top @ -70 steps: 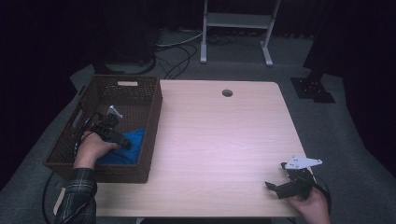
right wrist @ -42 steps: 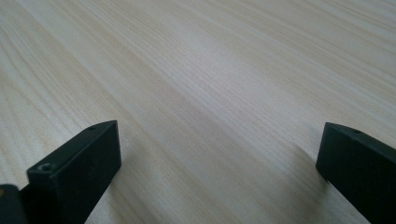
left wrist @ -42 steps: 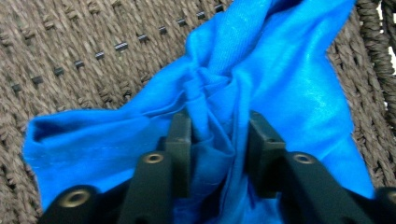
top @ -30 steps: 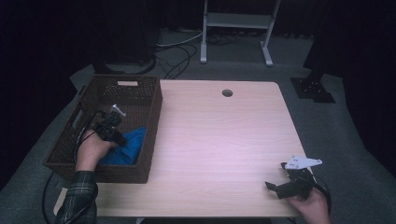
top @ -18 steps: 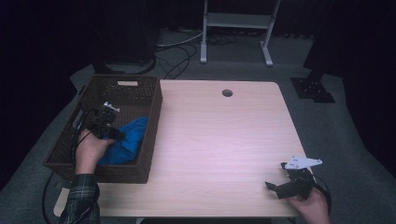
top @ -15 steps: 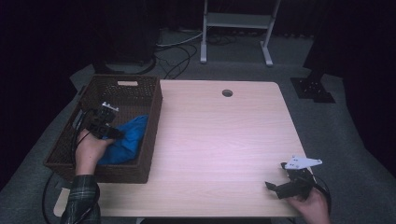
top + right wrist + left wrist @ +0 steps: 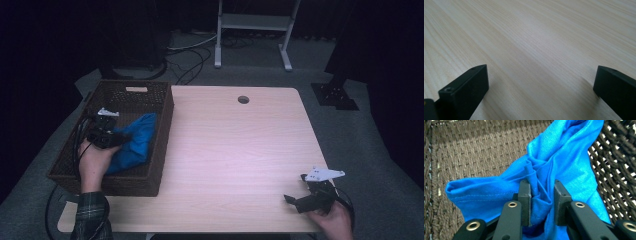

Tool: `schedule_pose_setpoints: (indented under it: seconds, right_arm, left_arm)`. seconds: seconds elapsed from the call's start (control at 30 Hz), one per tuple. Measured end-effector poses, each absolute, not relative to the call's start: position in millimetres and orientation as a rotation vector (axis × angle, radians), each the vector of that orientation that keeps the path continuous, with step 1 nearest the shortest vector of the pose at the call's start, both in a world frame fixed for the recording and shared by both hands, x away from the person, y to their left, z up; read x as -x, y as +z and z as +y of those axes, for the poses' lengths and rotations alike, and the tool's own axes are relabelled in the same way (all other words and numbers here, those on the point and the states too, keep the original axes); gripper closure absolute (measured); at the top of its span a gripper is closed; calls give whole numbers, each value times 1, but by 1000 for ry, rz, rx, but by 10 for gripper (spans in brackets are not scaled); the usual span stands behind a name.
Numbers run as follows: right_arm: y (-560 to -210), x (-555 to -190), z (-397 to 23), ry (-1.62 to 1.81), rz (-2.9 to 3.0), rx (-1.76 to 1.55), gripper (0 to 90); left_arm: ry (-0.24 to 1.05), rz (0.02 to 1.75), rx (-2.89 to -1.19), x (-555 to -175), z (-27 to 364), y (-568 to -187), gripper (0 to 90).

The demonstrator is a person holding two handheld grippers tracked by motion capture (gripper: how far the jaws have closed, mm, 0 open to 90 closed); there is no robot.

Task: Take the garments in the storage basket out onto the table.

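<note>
A blue cloth [image 7: 132,141] [image 7: 564,157] lies bunched in the dark wicker basket [image 7: 132,90] at the table's left edge. My left gripper [image 7: 116,137] [image 7: 541,195] is shut on a fold of that cloth, which is pinched between its two pads and drapes up toward the basket's right wall. My right gripper [image 7: 292,200] [image 7: 540,82] rests low over the bare wood near the table's front right corner, its jaws wide apart with nothing between them.
The light wooden table [image 7: 235,150] has a round cable hole [image 7: 243,99] near its far edge. Behind it stand a white metal frame [image 7: 252,22] and floor cables [image 7: 187,55]. A dark stand base [image 7: 334,95] sits at the far right.
My left gripper has drawn back and up inside the basket, pulling the blue cloth with it so the cloth now stretches higher against the basket's right wall. The right gripper has stayed put.
</note>
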State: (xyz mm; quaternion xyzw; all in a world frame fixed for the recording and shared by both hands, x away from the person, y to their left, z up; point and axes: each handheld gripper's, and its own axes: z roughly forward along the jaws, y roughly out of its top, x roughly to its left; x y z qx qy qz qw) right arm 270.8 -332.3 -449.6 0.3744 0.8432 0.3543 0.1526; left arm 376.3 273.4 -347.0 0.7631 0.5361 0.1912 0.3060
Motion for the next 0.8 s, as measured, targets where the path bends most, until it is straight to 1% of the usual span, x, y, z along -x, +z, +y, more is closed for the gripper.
schedule_pose_setpoints:
  seconds: [0.2,0.47,0.6,0.8]
  right_arm:
    - [-450,-271,-332,1017,2419,-1072,0]
    - [-450,-271,-332,1017,2419,-1073,0]
    - [-450,-271,-332,1017,2419,-1072,0]
    - [-450,-271,-332,1017,2419,-1073,0]
  left_arm:
    - [525,1394,-1959,-373,277,-343,727]
    - [596,1349,-1860,-365,282,-336,727]
    - [626,1319,-1841,-361,281,-336,726]
    - [651,1271,-1779,-356,284,-332,726]
